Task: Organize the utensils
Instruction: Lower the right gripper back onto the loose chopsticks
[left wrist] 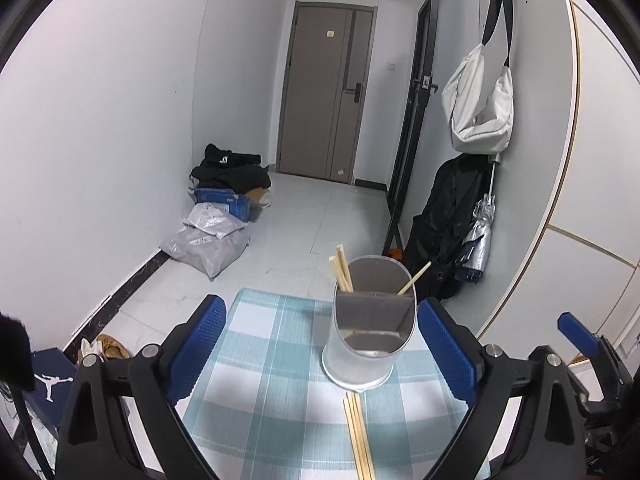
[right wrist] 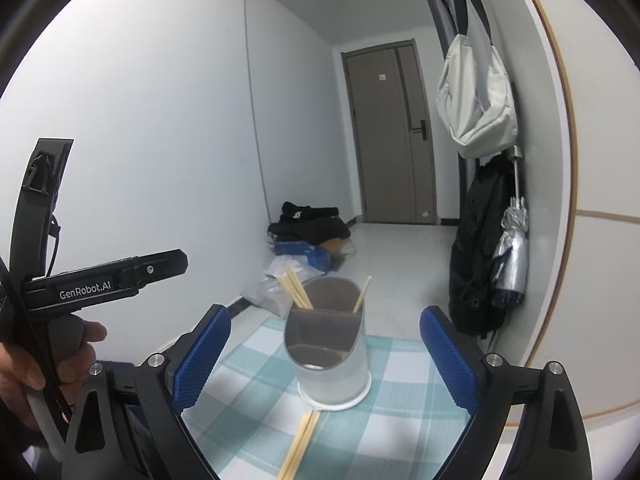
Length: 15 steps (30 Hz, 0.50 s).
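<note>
A metal utensil holder [left wrist: 360, 360] [right wrist: 332, 376] with an inner divider stands on the teal checked cloth [left wrist: 260, 400] [right wrist: 400, 400]. Several wooden chopsticks [left wrist: 342, 270] [right wrist: 296, 290] lean out of its back left compartment, and one more [left wrist: 416, 278] [right wrist: 362, 294] out of the back right. Loose chopsticks [left wrist: 358, 436] [right wrist: 302, 444] lie flat on the cloth just in front of the holder. My left gripper [left wrist: 322, 306] is open and empty, its blue pads wide on either side of the holder. My right gripper [right wrist: 325, 314] is also open and empty, framing the holder.
Beyond the table's far edge lies a tiled floor with plastic bags [left wrist: 208, 240], a blue box [left wrist: 224, 202] and black clothes by the left wall. A white bag [left wrist: 480, 104], a black coat [left wrist: 448, 224] and a folded umbrella [left wrist: 476, 240] hang at the right. A hand [right wrist: 24, 364] holds the left gripper.
</note>
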Available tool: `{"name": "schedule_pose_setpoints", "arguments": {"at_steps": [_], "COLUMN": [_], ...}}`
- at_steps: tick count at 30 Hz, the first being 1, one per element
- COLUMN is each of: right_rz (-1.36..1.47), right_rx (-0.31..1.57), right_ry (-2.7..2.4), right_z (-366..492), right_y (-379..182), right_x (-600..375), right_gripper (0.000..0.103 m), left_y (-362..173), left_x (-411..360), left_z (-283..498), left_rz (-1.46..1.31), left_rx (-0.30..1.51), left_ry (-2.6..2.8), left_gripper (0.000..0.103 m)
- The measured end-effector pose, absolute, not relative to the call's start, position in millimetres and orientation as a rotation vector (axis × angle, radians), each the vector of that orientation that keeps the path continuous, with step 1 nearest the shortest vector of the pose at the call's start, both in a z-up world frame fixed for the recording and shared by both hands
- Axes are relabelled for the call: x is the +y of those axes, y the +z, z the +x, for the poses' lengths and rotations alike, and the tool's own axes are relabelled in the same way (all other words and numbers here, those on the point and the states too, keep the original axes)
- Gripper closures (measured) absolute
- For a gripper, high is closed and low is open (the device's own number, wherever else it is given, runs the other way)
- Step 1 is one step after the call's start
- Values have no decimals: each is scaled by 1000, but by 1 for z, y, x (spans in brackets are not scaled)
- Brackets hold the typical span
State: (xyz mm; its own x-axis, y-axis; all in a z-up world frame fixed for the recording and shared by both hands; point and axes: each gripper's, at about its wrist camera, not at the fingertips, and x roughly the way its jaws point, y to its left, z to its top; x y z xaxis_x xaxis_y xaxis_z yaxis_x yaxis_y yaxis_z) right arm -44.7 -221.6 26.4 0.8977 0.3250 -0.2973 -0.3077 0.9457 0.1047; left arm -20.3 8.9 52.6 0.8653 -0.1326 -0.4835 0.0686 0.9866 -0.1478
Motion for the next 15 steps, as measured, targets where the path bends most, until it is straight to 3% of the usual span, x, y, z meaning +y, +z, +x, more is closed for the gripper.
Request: {"name": "schedule_pose_setpoints", "arguments": {"at_steps": [15], "right_rz": [59], "right_rx": [447], "right_ry": [301], "right_z": [-36], "right_y": [-29], "right_x": [-219], "right_gripper": [6], "left_y": [-6], "left_x": [11], "left_z": [-6], "left_rz": [-164], "left_rx": [616], "left_ry": [-124], "left_gripper": [8]}}
